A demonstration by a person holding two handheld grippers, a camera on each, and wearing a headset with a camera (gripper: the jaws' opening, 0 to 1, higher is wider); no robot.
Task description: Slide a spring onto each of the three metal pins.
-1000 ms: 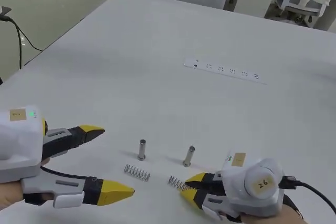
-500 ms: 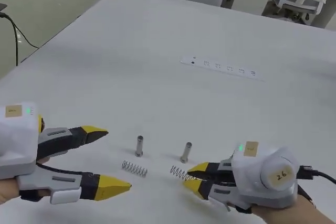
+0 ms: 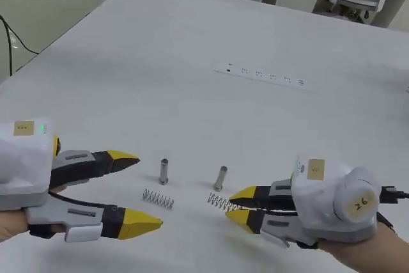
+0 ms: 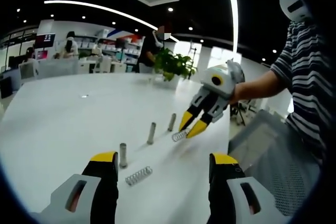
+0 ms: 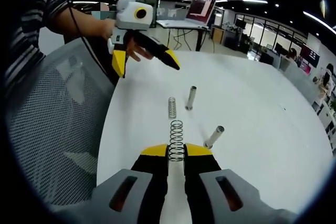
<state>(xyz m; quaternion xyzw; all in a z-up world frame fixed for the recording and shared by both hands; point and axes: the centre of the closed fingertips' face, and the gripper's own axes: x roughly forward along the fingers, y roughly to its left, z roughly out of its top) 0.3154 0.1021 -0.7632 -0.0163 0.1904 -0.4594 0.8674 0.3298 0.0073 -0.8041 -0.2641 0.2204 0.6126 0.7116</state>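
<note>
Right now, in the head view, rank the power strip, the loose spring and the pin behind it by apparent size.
1. power strip, clearly largest despite being farthest.
2-3. loose spring and pin: nearly alike; the spring looks slightly longer, but the upright pin is foreshortened, so unranked.

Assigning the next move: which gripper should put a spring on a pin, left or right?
Right. The right gripper has its jaws shut on the end of a spring, and a bare pin stands close beside it. The left gripper is open and holds nothing.
</note>
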